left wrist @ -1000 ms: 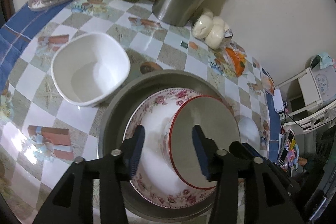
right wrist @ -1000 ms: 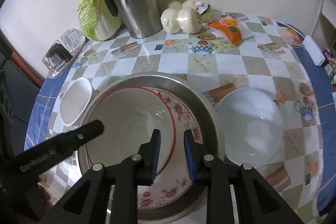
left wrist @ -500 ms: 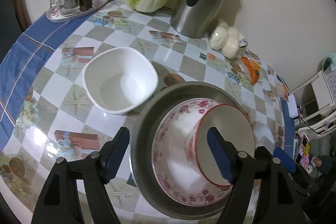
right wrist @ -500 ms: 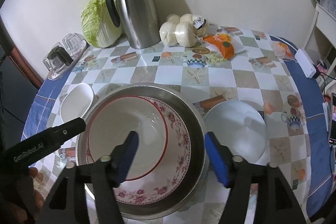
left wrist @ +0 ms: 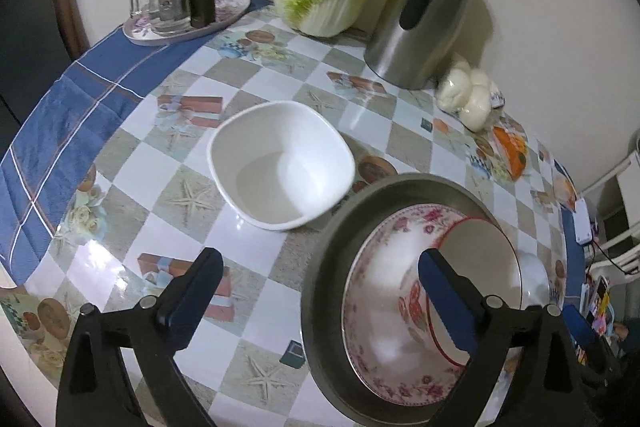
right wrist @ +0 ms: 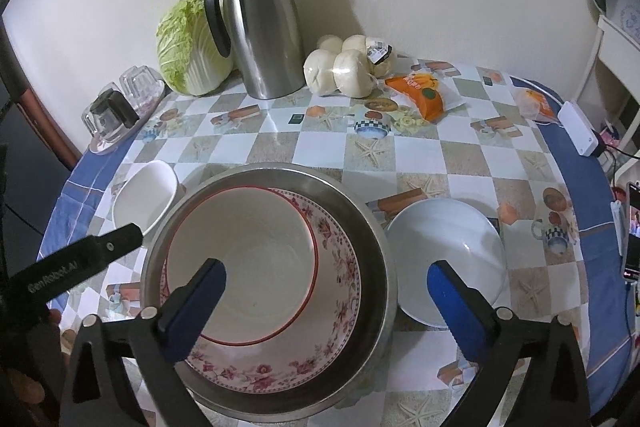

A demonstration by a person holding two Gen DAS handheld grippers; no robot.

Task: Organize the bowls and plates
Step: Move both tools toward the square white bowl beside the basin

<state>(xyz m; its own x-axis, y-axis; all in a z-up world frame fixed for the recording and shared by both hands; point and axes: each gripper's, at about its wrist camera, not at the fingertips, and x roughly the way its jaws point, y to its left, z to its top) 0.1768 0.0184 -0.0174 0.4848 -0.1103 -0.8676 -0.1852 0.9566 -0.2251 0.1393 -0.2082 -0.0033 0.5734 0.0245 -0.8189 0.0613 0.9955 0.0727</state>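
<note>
On the checked, picture-printed tabletop a stack is forming: a red-rimmed white bowl sits inside a pink-flowered bowl, which sits inside a wide steel basin. Two pieces are not yet nested: a squarish white bowl just beside the basin on its left, and a round white bowl just beside it on the right. The left hand-held gripper hangs above the basin's left edge with jaws wide apart, holding nothing; the right hand-held gripper hovers over the stack, equally spread and empty. The step in hand looks like picking the next loose piece. That calls for lowering one gripper over a bowl's rim, one finger inside and one outside, then pinching before lifting.
</note>
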